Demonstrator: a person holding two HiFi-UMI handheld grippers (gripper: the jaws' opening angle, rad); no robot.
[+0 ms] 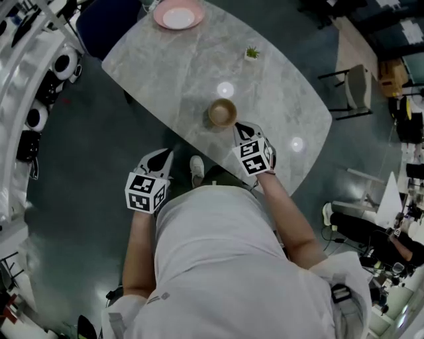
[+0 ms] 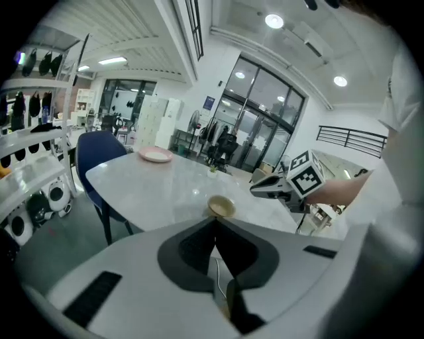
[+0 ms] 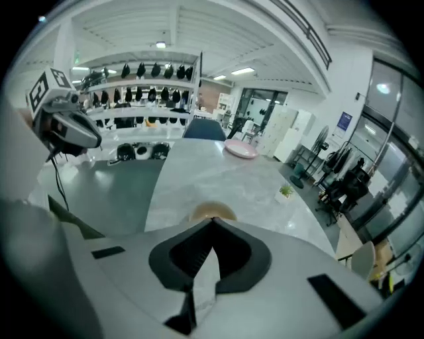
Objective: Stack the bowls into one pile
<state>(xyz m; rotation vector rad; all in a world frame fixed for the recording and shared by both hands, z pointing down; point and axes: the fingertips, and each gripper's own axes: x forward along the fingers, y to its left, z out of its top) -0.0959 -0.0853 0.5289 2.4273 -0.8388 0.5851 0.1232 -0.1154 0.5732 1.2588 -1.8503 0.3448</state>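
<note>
Pressing tip to tip, the right gripper's (image 3: 211, 222) jaws are fully closed with nothing between them. The brown bowl (image 3: 212, 212) sits upright just beyond their tips, partly hidden behind them, on the table (image 3: 199, 172). From the head view the same jaws point at the bowl's near right side, close to its rim and not gripping it.

The left gripper (image 2: 214, 220) is clenched too, its jaws meeting along one line and holding nothing. The brown bowl lies ahead of its tips, well apart from them. The right gripper shows to the right of that bowl.

Farther out from both sets of fingers, a small plant (image 1: 252, 53) stands past the brown bowl. The pink bowl (image 1: 178, 14) rests at the table's far end, well apart from the brown one, with a blue chair (image 2: 99, 149) beside that end.

The left cube (image 1: 144, 192) and right cube (image 1: 254, 157) carry black-and-white square markers, with no words. A blue sign (image 3: 344, 121) hangs on the far wall; its print is too small to read.
</note>
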